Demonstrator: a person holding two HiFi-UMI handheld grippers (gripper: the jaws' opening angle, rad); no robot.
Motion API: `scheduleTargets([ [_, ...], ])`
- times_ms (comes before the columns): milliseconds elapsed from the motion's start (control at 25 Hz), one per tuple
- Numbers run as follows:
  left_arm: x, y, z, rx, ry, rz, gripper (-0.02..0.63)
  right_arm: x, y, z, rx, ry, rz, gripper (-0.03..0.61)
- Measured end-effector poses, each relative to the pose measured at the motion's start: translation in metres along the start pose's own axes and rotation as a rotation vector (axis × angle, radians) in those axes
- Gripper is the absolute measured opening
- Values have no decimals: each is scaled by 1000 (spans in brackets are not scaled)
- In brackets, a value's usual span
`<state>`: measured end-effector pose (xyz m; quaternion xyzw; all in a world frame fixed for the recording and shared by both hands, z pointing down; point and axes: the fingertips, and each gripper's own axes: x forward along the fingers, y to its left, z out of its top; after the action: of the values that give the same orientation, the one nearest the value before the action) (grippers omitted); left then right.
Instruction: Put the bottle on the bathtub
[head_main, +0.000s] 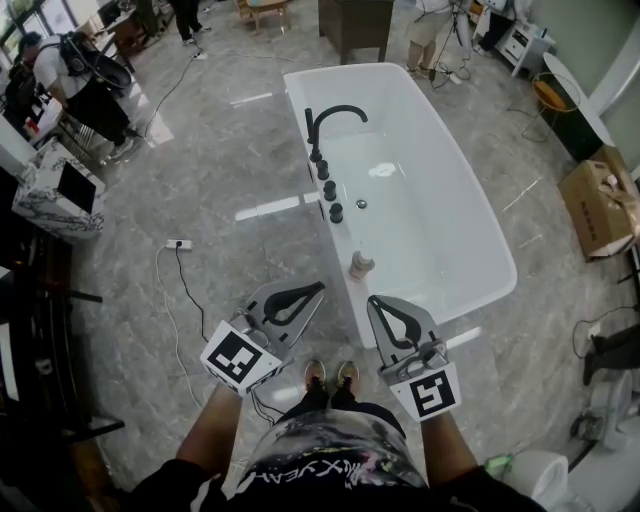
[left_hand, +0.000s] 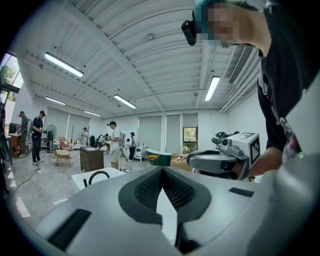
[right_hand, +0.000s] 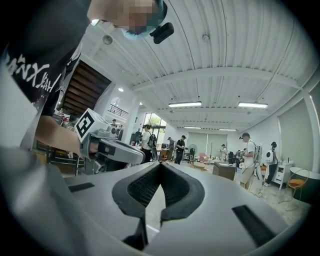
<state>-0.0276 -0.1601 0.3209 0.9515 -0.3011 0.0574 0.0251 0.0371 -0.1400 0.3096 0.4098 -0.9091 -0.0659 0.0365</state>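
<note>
A small beige bottle (head_main: 361, 264) stands upright on the near left rim of the white bathtub (head_main: 470, 225). My left gripper (head_main: 321, 286) is held near my body, pointing up and to the right, just left of the bottle and apart from it. It is shut with nothing in it, its tips meeting (left_hand: 161, 168). My right gripper (head_main: 372, 299) sits just below the bottle, also shut and empty, tips touching (right_hand: 160, 163). The bottle does not show in either gripper view. The tub's rim (left_hand: 80, 181) appears low in the left gripper view.
A black arched faucet (head_main: 332, 118) and a row of black knobs (head_main: 328, 190) line the tub's left rim. A power strip and cable (head_main: 179, 243) lie on the marble floor to the left. A cardboard box (head_main: 598, 205) sits right; several people stand far back.
</note>
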Motion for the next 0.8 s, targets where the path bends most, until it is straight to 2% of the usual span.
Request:
scheduleTargets([
  [800,0,-5,2,6,-4,5,13,-6,0,2,-14,-14,-12,-2],
])
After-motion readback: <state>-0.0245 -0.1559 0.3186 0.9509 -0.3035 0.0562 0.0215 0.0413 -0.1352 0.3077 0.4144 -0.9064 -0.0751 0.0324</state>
